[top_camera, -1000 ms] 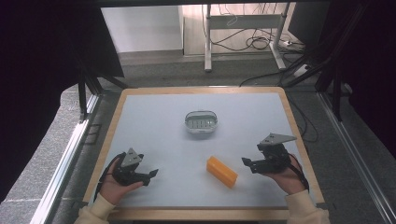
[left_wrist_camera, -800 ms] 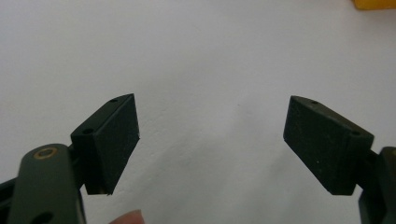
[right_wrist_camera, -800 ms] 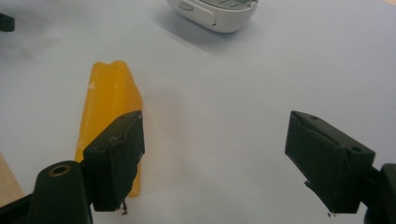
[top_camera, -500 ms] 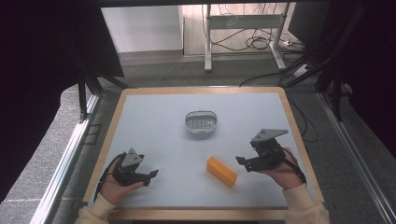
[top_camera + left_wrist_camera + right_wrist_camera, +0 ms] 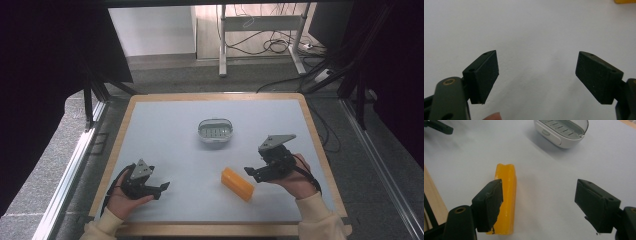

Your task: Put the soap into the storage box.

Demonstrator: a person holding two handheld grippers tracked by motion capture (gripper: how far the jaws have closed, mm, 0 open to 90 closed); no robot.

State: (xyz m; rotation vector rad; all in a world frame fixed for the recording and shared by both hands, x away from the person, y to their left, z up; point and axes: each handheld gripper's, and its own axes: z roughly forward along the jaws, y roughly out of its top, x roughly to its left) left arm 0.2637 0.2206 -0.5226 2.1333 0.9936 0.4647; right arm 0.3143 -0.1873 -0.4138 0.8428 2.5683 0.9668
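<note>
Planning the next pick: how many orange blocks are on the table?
1. The orange block lies on the table, near its front edge, just left of the right gripper. None seems hidden.

The high view looks forward and down on my whole table (image 5: 165, 125) from above. My gripper views skim low, sharing the orange block (image 5: 505, 195) with it.

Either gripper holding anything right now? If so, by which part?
Nothing is held. The right gripper has open jaws beside the orange block, which lies flat on the table. The left gripper is open over bare table.
</note>
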